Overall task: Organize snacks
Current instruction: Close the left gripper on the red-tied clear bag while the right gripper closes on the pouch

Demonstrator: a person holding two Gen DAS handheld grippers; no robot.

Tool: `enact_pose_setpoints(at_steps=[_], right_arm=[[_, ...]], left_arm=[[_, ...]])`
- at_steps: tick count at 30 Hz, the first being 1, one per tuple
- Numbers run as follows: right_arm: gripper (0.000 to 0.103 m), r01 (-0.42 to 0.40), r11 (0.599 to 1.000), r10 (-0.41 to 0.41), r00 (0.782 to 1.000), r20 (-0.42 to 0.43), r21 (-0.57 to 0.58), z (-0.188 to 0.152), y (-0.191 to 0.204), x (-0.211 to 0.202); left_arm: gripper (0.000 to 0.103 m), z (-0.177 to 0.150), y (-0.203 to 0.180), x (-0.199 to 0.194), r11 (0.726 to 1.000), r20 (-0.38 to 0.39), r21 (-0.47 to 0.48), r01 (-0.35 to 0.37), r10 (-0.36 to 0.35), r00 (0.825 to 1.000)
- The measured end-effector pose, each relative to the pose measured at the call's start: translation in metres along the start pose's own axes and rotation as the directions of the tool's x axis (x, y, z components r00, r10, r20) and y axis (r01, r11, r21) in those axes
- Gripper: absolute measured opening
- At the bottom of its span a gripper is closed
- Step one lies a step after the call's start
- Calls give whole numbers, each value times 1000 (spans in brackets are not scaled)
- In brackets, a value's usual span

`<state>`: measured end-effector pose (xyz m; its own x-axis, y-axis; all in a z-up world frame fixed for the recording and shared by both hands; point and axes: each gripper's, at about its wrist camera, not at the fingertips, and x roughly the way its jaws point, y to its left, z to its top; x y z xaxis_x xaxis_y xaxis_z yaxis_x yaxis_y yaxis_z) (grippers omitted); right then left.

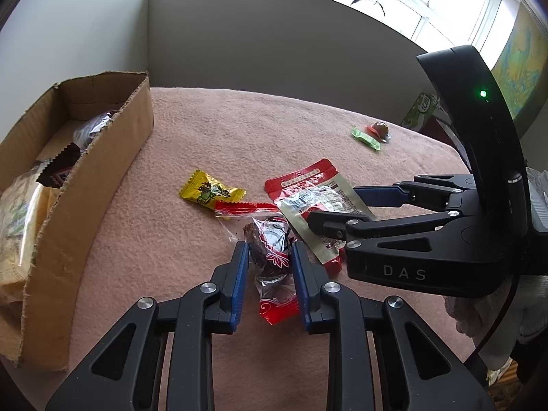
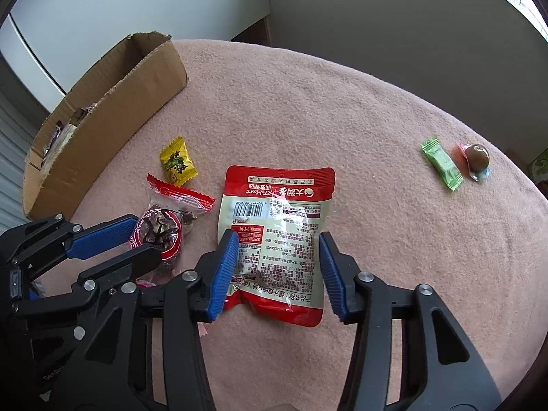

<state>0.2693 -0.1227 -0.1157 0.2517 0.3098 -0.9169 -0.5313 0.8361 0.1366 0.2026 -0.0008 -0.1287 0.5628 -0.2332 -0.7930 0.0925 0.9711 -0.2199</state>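
On the tabletop (image 2: 308, 102), an open cardboard box (image 2: 113, 102) stands at the far left with snack packs inside. Near its right wall lies a small candy packet (image 2: 178, 164); just nearer, a clear-wrapped sweet (image 2: 161, 229) sits between the fingers of the left claw (image 1: 269, 260). To its right a flat pouch (image 2: 277, 239) lies between the fingers of the right claw (image 2: 279, 263). Well apart at the far right, a slim bar wrapper (image 2: 441, 164) rests just left of a round wrapped candy (image 2: 476, 161).
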Motion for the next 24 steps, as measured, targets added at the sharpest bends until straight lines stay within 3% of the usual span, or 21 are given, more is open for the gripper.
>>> enact_pose_setpoints(at_steps=[3,6,8,9,10,13,22,24], right_arm=[[14,37,999,-37,998,40,1,2,-3,-10],[14,-42,999,42,999,8,14,1,-11,-9],[33,-40,999,41,999,-9,22,1,-13,-7],[63,-37,999,37,999,-3,36,1,-14,-7],[83,-44,998,44,999,6,50,3,-14,-5],[84,-82,995,81,997,18,49,6,-8,-7],[86,38,993,-46,997,-68,-109,13,39,28],[78,62,990,-70,996,-58,-128,12,43,27]], left_arm=[[23,-1,5,-6,1000,9,-10,-4,4,1000],[23,-1,6,-8,1000,16,-13,-3,4,1000],[23,0,6,-8,1000,15,-11,-4,5,1000],[23,0,6,-7,1000,16,-11,-8,8,1000],[23,0,7,-7,1000,16,-13,-7,7,1000],[23,-1,7,-7,1000,19,-16,-6,6,1000],[23,-5,21,-17,999,39,-40,-26,28,999],[23,-5,24,-18,999,38,-42,-30,32,999]])
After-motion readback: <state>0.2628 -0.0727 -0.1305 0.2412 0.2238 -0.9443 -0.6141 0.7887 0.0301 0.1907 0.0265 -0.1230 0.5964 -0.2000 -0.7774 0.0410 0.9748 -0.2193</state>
